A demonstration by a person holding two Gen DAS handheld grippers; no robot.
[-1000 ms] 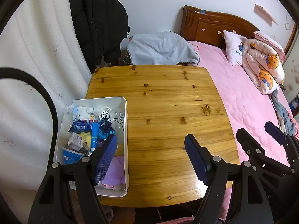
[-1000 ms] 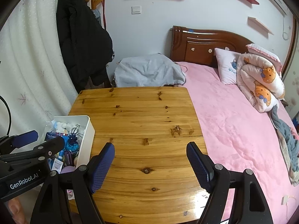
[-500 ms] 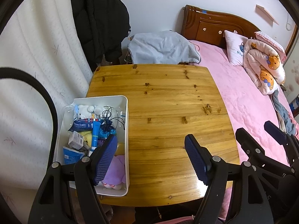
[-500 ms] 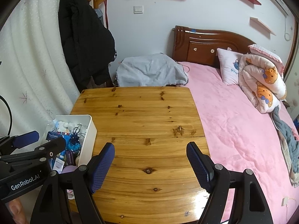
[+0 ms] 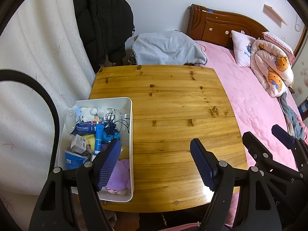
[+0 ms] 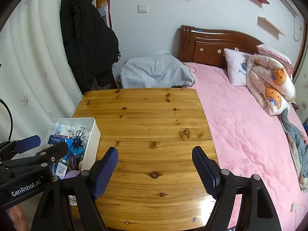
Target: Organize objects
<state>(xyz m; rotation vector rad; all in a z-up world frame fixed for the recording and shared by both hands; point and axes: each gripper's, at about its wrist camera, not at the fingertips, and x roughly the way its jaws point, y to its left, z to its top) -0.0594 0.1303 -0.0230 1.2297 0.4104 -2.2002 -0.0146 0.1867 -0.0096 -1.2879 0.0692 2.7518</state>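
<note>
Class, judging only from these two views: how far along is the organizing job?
Done: the items sit piled in the white bin at the wooden table's left edge; nothing else lies on the tabletop. In hand: nothing; the left gripper and right gripper have jaws open, empty. Left: nothing visible.
</note>
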